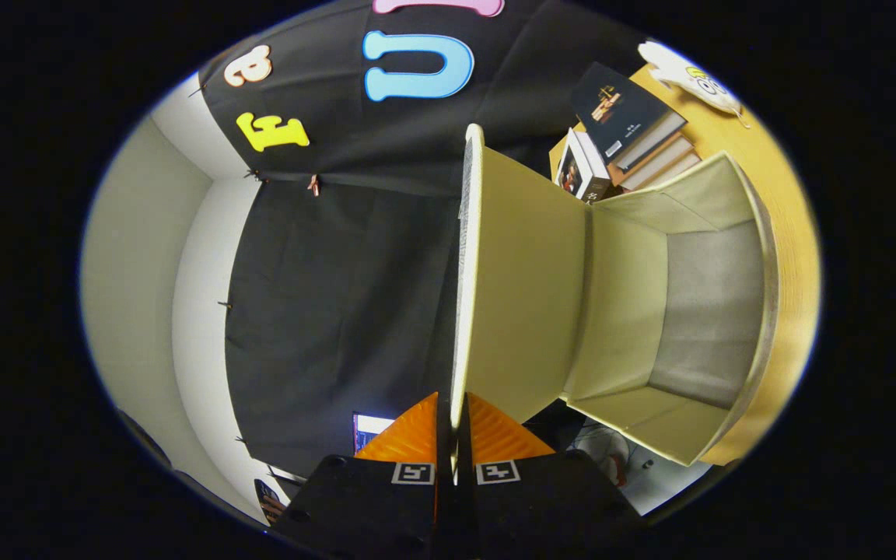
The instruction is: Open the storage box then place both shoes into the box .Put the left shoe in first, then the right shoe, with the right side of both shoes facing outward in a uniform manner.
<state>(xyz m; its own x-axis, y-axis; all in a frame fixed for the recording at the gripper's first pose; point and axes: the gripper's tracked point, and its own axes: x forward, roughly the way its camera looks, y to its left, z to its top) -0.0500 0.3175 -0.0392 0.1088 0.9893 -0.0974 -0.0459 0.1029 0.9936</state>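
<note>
Pinching the lid (522,288) by its thin edge, the tongs (453,424) are closed on it, swung clear of the box (716,311) on the worktop (794,257). It looks light, stiff fabric-covered board; an edge grip suits, though it may slip.

**Layout around the storage box**

Storage box (673,311) resting open on the table (794,257), lid (522,288) swung out from it, lid's edge pinched between both fingers of the gripper (453,435); stack of books (635,136) just beyond the box on the table; a toy (689,78) farther beyond the books.
</note>
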